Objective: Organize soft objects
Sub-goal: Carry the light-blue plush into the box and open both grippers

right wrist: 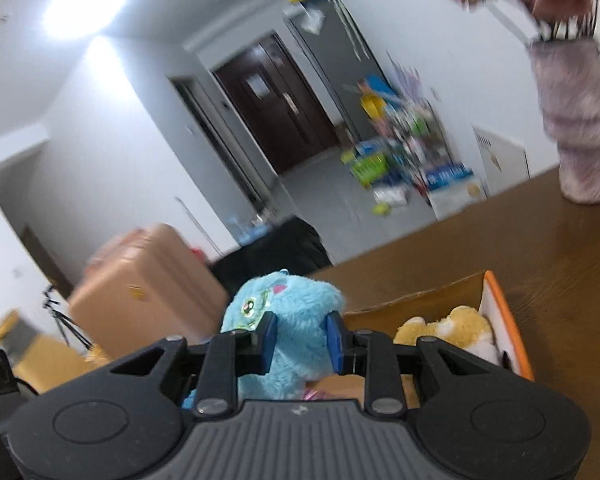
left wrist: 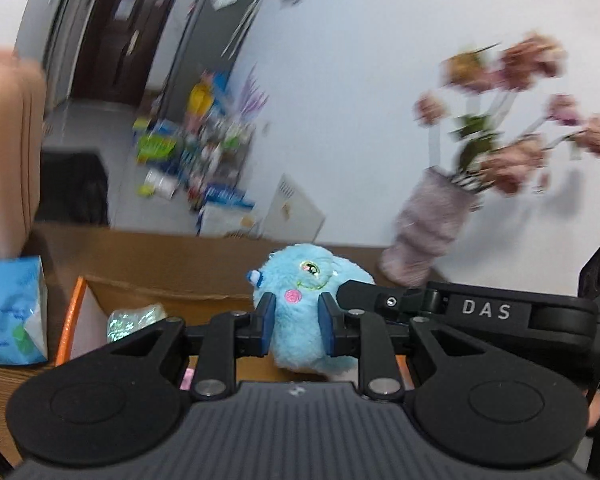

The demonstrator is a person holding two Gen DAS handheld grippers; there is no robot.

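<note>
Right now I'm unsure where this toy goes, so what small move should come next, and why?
Probably lower the blue plush toy into the cardboard box: both the left gripper and right gripper pinch it above the box, where a yellow plush already lies.

White walls (right wrist: 112, 128), dark door (right wrist: 276, 108), perhaps shelving (left wrist: 204, 152).

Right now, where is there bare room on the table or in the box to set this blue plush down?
Free: the bare wooden table between the cardboard box and the pink vase. Crowded: the box end by its orange flap, where a yellow plush lies. Both grippers are shut on the blue plush.
</note>
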